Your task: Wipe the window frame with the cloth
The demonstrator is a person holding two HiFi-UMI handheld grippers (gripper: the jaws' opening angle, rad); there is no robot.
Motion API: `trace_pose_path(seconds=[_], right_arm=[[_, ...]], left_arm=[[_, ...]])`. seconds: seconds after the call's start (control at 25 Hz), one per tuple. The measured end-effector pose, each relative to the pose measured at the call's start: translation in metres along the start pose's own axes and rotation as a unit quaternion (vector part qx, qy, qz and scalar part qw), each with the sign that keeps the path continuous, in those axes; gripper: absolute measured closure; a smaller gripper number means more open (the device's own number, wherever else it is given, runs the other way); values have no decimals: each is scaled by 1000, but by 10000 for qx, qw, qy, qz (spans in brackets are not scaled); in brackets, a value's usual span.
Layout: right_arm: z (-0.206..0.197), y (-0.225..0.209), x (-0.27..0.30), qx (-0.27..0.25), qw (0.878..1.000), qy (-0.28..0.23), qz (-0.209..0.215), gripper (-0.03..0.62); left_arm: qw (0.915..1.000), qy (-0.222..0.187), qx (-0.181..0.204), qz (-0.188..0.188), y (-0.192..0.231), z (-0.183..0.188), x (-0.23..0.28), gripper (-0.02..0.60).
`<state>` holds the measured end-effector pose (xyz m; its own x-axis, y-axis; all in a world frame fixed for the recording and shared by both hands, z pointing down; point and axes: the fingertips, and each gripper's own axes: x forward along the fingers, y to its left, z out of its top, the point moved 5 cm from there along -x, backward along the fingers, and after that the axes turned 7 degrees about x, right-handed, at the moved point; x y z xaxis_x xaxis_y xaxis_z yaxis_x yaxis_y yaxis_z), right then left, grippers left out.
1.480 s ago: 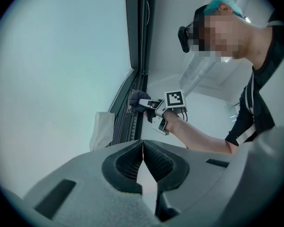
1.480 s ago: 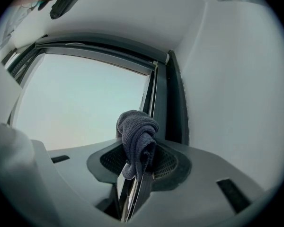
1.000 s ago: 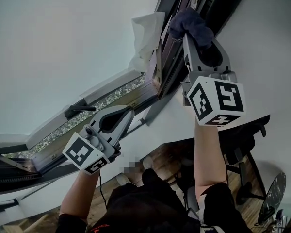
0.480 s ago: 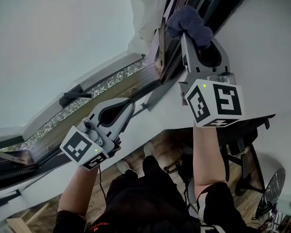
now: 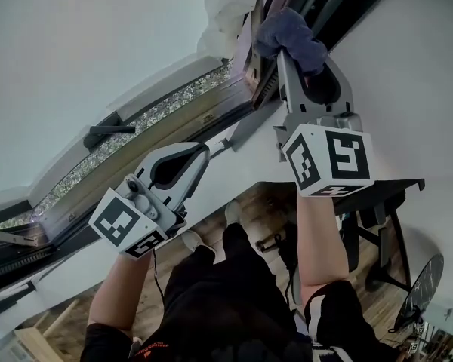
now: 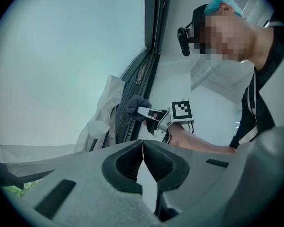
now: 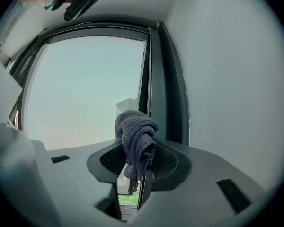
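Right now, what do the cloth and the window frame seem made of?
Dark grey-blue bunched cloth: soft knitted or terry fabric, by its nubbly texture and limp folds. Dark window frame: likely coated metal, smooth, matt, crisp-edged; could be plastic.

The person is wearing a black short-sleeved top (image 5: 338, 306), dark trousers (image 5: 211, 271) and pale shoes (image 5: 189, 240), all toward the bottom of the head view. A black head camera (image 6: 183, 36) is sitting on a dark band at the upper right of the left gripper view. The left hand-held gripper (image 5: 202, 149) and the right hand-held gripper (image 5: 296, 51) are showing smooth grey shells, with black ribbed pads (image 6: 158, 162) lining the jaws. Each is carrying a white cube (image 5: 128, 226) printed with black square markers. A thin black cable (image 5: 155, 277) is hanging below the left one.
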<state>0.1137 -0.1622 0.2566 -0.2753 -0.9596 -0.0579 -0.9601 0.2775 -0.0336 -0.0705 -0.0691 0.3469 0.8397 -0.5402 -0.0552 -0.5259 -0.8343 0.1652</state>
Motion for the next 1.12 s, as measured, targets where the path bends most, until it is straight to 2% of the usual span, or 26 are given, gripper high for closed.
trace_pose_path(seconds=[1.12], right_arm=[[-132, -8, -8, 439, 9950, 898, 20, 465]], left_arm=[[9982, 445, -398, 104, -1, -59, 10, 561]])
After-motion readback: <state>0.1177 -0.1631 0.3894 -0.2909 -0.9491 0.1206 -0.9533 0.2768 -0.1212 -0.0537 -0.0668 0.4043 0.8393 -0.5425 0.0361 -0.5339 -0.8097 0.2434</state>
